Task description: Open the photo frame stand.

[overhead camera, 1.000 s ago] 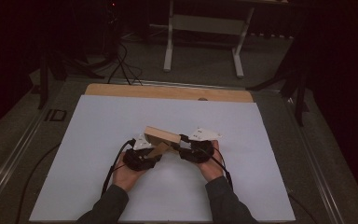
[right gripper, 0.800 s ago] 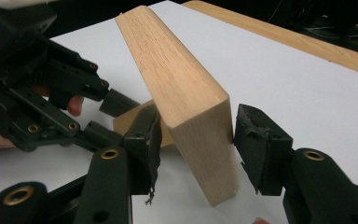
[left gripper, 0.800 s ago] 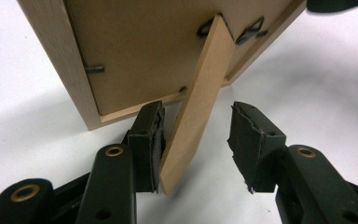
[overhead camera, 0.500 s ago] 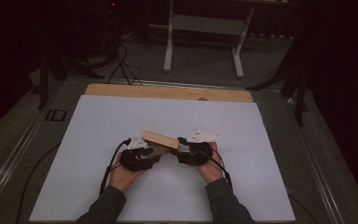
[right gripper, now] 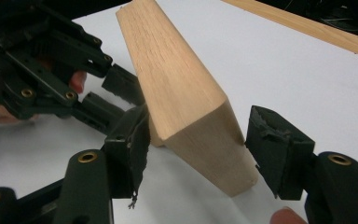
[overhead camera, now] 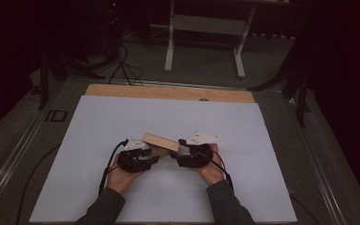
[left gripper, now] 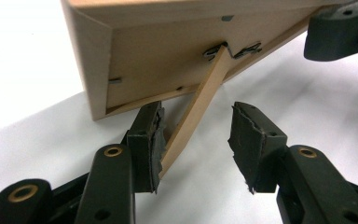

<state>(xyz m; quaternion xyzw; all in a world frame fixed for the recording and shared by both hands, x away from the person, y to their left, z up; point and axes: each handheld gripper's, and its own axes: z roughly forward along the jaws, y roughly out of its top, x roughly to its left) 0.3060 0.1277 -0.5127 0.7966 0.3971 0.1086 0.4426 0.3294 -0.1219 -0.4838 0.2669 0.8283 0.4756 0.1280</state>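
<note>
1. At the left of the high view, the person's left hand (overhead camera: 122, 172) holds the left gripper (overhead camera: 151, 156) low over the white table sheet (overhead camera: 98, 126), pointing toward the middle.
2. In the left gripper view its jaws stand partly apart. The thin fold-out stand strip (left gripper: 193, 116) of the wooden picture frame (left gripper: 168, 60) lies between them, against the pad of the jaw on the left of that view; the other pad is clear of it, so nothing is clamped.
3. The frame sits near the middle of the sheet, between the two grippers, tilted, its back facing the left gripper and one corner low towards the sheet.
4. The strip is hinged on a small metal bracket (left gripper: 233, 49) on the frame's back.
5. The right gripper (overhead camera: 180, 153), in the right hand (overhead camera: 211, 168), straddles the frame's end. Its jaws have just been opening; in the right gripper view the wood (right gripper: 186, 107) stands between the pads, with a gap at the right-hand pad.
</note>
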